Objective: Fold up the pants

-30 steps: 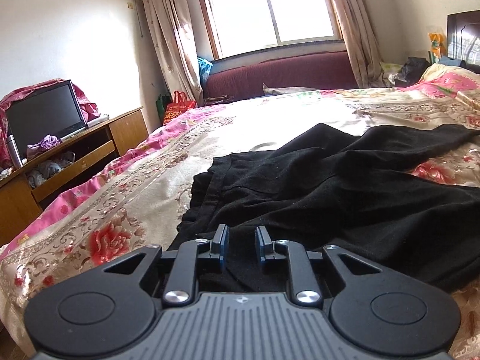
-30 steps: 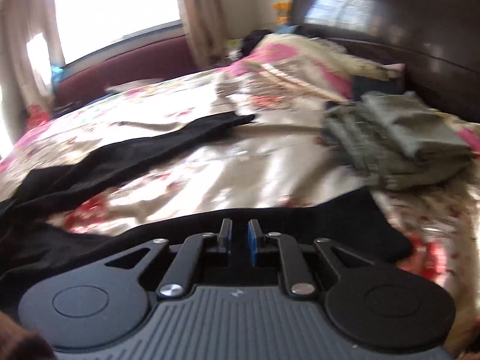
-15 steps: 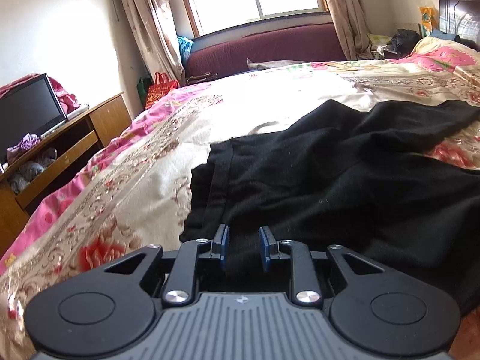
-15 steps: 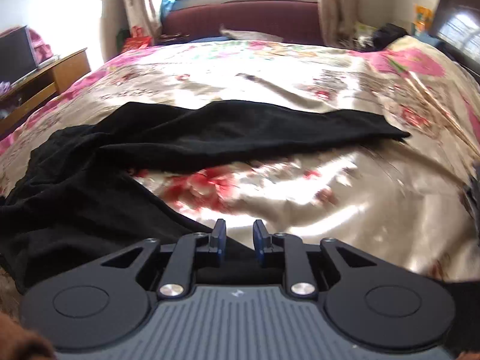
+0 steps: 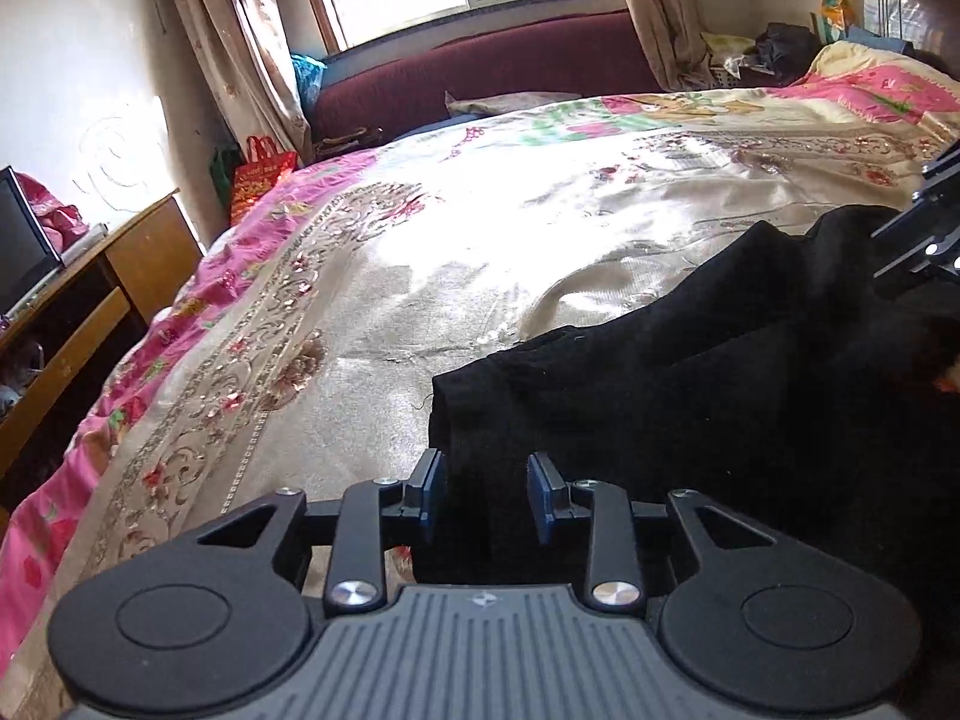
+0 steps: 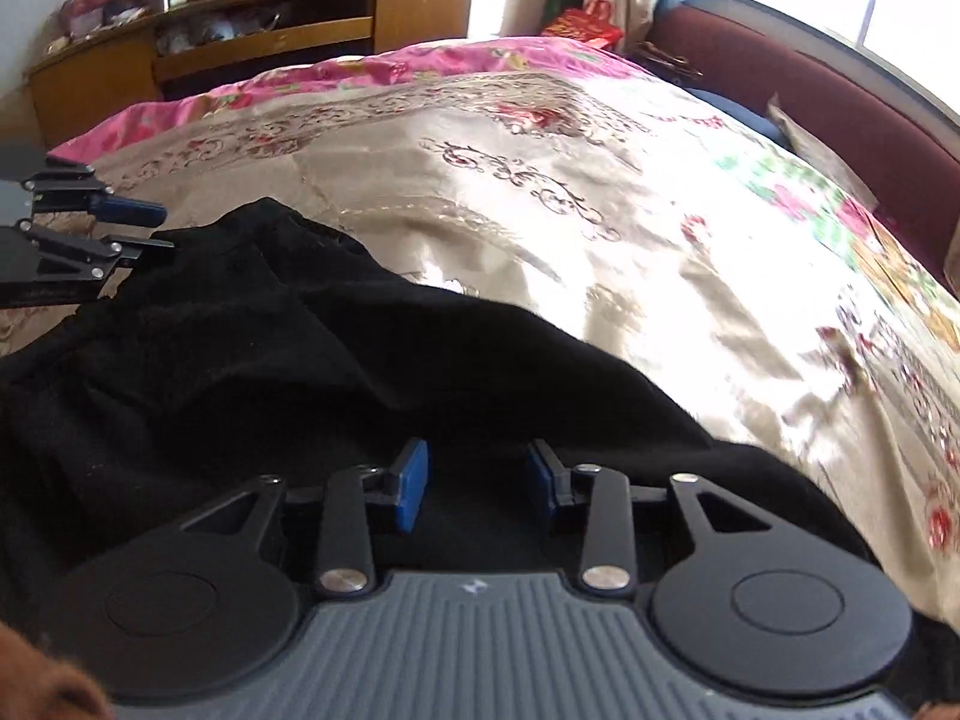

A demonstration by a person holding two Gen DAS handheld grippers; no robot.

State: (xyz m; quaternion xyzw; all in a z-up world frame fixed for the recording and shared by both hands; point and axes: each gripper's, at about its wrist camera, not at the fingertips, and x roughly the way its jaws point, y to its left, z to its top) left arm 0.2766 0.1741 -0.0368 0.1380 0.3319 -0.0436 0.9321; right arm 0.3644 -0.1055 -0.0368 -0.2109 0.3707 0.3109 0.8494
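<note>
Black pants (image 5: 690, 396) lie bunched in a heap on the floral bedspread (image 5: 420, 276); they also show in the right wrist view (image 6: 312, 372). My left gripper (image 5: 486, 495) is open, its blue pads on either side of the pants' near left edge, with cloth between them. My right gripper (image 6: 477, 483) is open, low over the black cloth. The right gripper shows at the right edge of the left wrist view (image 5: 924, 234). The left gripper shows at the left edge of the right wrist view (image 6: 129, 231), at the far end of the pants.
A wooden TV cabinet (image 6: 252, 42) stands beyond the bed's side, with a red bag (image 5: 261, 177) on the floor near it. A maroon sofa (image 5: 492, 72) sits under the window. A pink pillow (image 5: 888, 84) lies at the head end.
Both grippers have opened wider. The right gripper has swung left toward the cabinet side, and the pants are now bunched together where they had lain spread out. Each gripper now shows in the other's view.
</note>
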